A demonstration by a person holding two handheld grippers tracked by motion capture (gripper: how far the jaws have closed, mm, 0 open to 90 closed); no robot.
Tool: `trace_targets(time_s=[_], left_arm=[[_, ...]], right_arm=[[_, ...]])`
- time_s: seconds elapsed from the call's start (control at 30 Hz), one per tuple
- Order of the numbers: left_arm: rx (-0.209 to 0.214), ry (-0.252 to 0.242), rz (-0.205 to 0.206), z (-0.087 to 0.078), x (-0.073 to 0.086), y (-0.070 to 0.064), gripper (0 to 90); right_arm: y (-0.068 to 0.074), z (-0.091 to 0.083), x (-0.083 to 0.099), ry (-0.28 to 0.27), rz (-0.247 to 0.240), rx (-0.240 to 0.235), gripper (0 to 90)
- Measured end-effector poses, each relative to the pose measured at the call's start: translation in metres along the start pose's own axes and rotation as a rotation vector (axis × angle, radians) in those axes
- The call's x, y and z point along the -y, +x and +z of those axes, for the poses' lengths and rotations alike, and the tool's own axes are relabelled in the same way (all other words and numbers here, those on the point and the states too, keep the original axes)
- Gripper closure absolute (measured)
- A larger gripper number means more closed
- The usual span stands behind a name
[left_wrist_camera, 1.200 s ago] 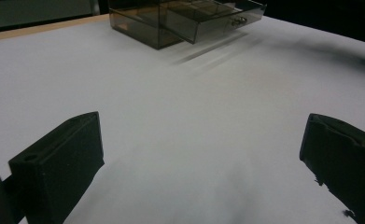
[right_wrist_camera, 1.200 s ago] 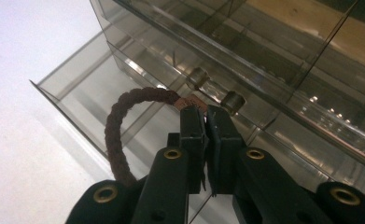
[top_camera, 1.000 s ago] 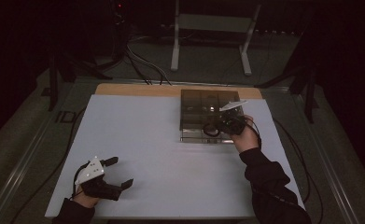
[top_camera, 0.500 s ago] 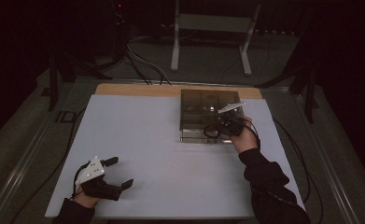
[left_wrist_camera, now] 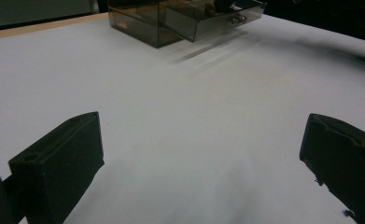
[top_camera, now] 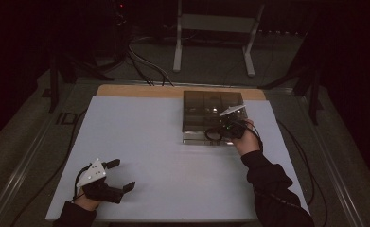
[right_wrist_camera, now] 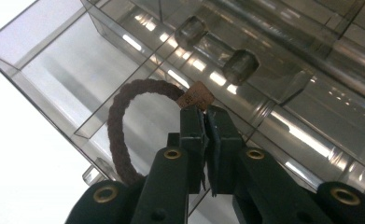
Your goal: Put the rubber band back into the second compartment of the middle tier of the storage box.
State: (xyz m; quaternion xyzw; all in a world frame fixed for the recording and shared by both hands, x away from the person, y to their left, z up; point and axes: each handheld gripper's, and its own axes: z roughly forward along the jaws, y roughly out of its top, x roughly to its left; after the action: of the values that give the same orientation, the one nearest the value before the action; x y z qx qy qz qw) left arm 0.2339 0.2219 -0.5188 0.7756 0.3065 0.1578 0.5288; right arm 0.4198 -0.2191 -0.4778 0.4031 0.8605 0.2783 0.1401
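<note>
L gripper (top_camera: 118, 175) sits idle at the near-left corner of the white table (top_camera: 145, 142), jaws spread wide w/ nothing between them; in the left gripper view they frame bare tabletop, so best leave it parked there, out of the way. Moving right: the smoky clear organizer box (top_camera: 211, 111) stands far-right of centre, its drawer (right_wrist_camera: 101, 88) pulled out toward the near side. R gripper (right_wrist_camera: 205, 121) hovers over that drawer w/ jaws pinched together on a braided loop (right_wrist_camera: 117, 126), gripping it right by the small tan tag (right_wrist_camera: 196, 99). Step in hand looks like getting the loop into, or out of, the drawer; can't tell which. Either way: keep the pinch firm at the tag end, since the cord is soft and hangs free below the jaws; move slow and straight so the dangling part clears the drawer's front wall and dividers w/o snagging; don't lean on the thin plastic, the box is light and prob slides. The loop itself: dark brownish-maroon, twisted/braided cord, closed ring shape, limp, tag printed w/ sth too small to read. In the high view it shows as a dark ring (top_camera: 213, 134) at the drawer's near edge, just left of the hand (top_camera: 246, 142).
</note>
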Motion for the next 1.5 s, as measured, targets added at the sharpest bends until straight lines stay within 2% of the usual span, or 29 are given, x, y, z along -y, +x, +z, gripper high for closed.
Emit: trace_targets(time_s=[0.23, 0.5, 0.8, 1.17, 1.5], left_arm=[[-0.001, 0.001, -0.001, 0.0, 0.0, 0.001, 0.4], [0.001, 0.0, 0.001, 0.0, 0.0, 0.0, 0.4], [0.0, 0.0, -0.001, 0.0, 0.0, 0.0, 0.4], [-0.002, 0.0, 0.0, 0.0, 0.0, 0.0, 0.4], [0.0, 0.0, 0.001, 0.0, 0.0, 0.0, 0.4]], right_arm=[[0.001, 0.007, 0.0, 0.038, -0.009, 0.0, 85.6], [0.0, 0.007, 0.0, 0.043, 0.0, -0.002, 84.6], [-0.004, -0.003, -0.001, 0.001, 0.034, -0.017, 77.2], [0.002, -0.021, -0.006, -0.06, 0.034, -0.027, 63.1], [0.015, -0.039, -0.008, -0.126, 0.038, -0.017, 36.3]])
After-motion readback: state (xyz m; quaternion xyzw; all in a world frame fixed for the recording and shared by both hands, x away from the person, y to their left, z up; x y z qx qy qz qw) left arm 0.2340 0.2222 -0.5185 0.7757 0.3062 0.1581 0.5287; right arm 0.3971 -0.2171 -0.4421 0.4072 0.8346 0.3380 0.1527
